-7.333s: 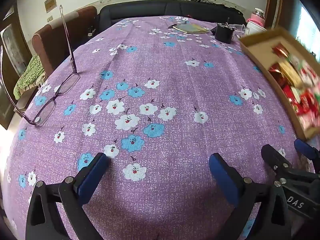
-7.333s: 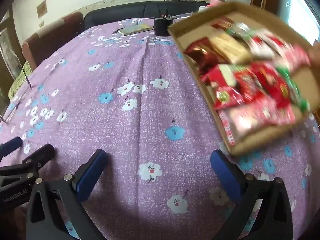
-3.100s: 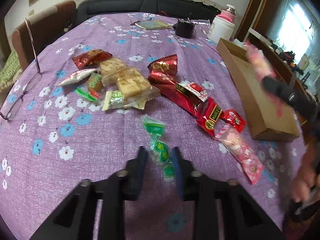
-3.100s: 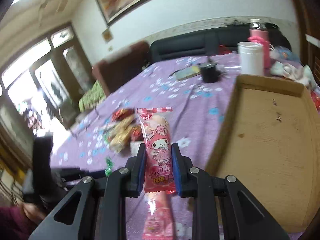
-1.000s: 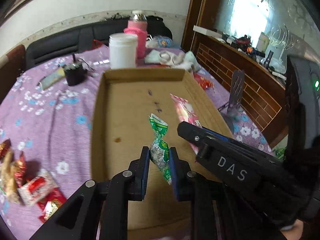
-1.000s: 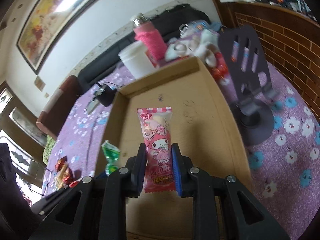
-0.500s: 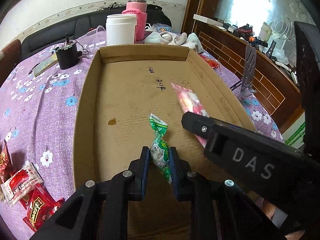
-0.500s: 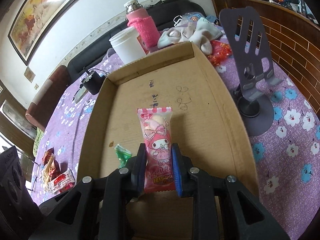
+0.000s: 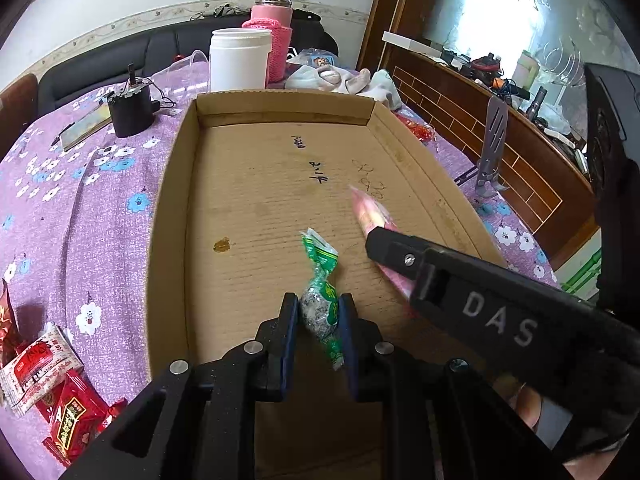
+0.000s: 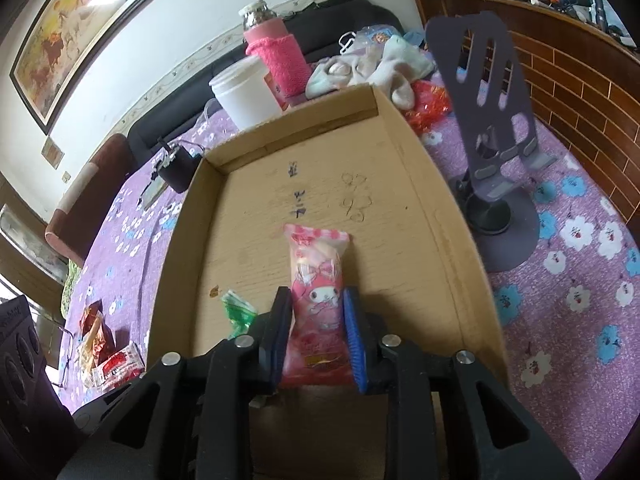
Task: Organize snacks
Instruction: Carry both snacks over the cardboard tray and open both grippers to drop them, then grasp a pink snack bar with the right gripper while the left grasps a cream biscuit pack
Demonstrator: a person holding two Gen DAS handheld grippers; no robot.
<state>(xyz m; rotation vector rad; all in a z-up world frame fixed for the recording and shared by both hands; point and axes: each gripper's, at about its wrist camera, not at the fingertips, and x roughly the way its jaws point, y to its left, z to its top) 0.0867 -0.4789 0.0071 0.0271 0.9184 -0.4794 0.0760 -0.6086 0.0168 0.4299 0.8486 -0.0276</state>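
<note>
An open cardboard box (image 9: 172, 208) (image 10: 452, 216) lies on the purple flowered tablecloth. My left gripper (image 9: 319, 312) is shut on a green wrapped candy (image 9: 320, 276) and holds it over the box's near end. My right gripper (image 10: 318, 320) has its jaws slightly apart around a pink bunny snack packet (image 10: 318, 280), which droops forward onto the box floor. The packet (image 9: 370, 210) and the right gripper's arm show at the right of the left wrist view. The green candy (image 10: 238, 314) shows left of the right gripper.
Loose red snack packets (image 9: 48, 384) (image 10: 108, 352) lie on the cloth left of the box. Behind the box stand a white jar (image 9: 239, 60), a pink bottle (image 9: 272, 24) and a black cup (image 9: 130, 108). A grey phone stand (image 10: 492, 160) is right of it.
Both grippers have dropped lower into the box. The right gripper's jaws have parted a little and the pink packet has tipped forward and down between them.
</note>
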